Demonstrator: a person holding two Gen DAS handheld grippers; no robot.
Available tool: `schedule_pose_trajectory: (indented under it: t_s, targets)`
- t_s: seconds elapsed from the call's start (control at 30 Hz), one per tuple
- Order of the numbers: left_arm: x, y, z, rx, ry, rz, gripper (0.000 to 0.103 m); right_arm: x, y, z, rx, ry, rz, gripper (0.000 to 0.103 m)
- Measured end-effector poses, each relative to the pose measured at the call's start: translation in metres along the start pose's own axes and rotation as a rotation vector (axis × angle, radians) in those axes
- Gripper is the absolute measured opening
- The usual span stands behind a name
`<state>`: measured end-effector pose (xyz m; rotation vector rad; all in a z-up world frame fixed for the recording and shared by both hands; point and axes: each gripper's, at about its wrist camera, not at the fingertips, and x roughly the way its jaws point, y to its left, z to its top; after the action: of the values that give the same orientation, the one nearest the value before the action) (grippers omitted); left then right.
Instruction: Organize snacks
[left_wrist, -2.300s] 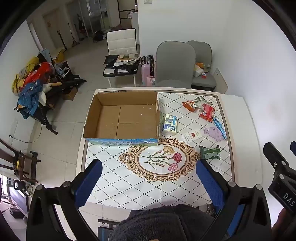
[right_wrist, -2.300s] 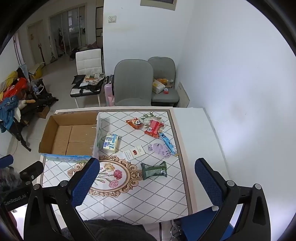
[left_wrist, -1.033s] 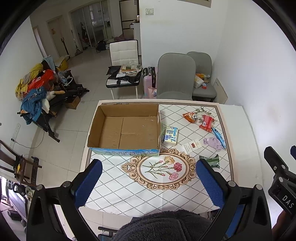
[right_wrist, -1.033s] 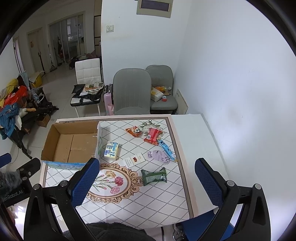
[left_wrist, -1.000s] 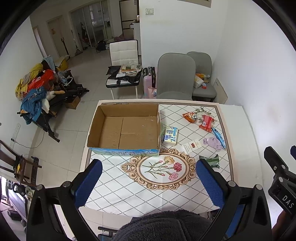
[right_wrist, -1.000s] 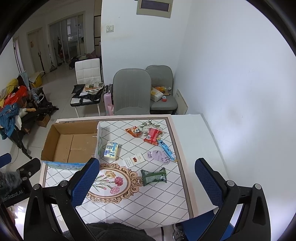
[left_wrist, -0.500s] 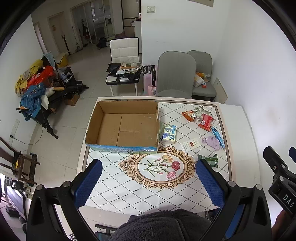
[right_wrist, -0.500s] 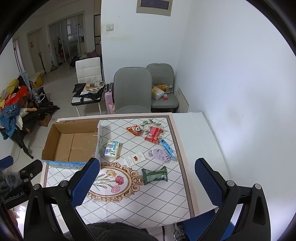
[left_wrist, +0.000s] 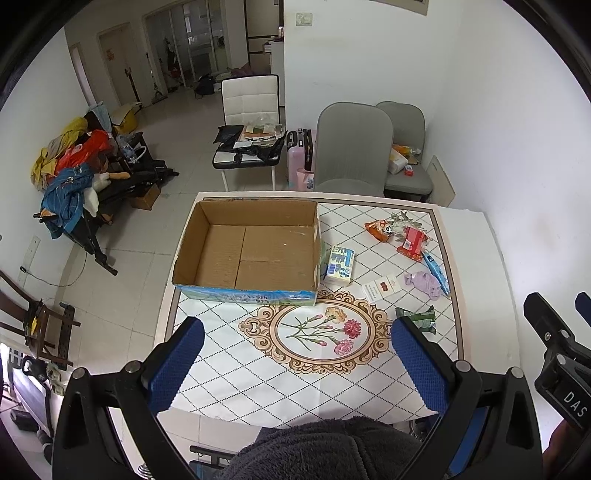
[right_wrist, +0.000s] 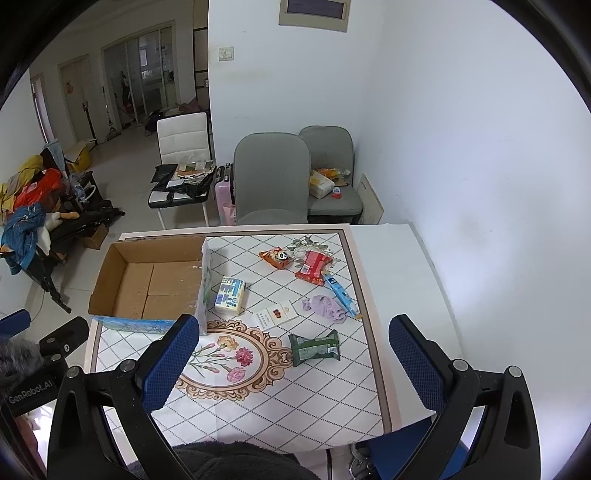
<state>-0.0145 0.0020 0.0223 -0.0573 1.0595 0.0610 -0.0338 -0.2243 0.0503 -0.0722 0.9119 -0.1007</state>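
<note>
An empty cardboard box (left_wrist: 251, 251) (right_wrist: 155, 280) sits on the left half of the patterned table. To its right lie several snacks: a blue and white pack (left_wrist: 338, 264) (right_wrist: 229, 295), a white and red flat packet (right_wrist: 277, 314), a green bag (right_wrist: 314, 347) (left_wrist: 417, 317), a purple wrapper (right_wrist: 325, 306), a red bag (right_wrist: 312, 266) and an orange bag (right_wrist: 275, 257). My left gripper (left_wrist: 295, 362) hangs open high above the table's near edge. My right gripper (right_wrist: 291, 358) is open too, well above the green bag. Neither holds anything.
Two grey chairs (right_wrist: 273, 177) stand behind the table against the white wall. A white chair (left_wrist: 251, 122) with clutter and a rack of clothes (left_wrist: 74, 173) are further left on the tiled floor. A dark fuzzy sleeve (left_wrist: 321, 450) fills the bottom.
Both grippers have risen and drawn back a little, so the table looks smaller and lower in both views. Nothing on the table has moved.
</note>
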Motion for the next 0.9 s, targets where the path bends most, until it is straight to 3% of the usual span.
schedule_pose_trajectory:
  t_s: [0.9]
  targets:
    - [0.0003, -0.0018, 0.0035, 0.000, -0.004, -0.022, 0.103, 0.0008, 0.0008, -0.0066, 0.012, 0.024, 0.011, 0.103]
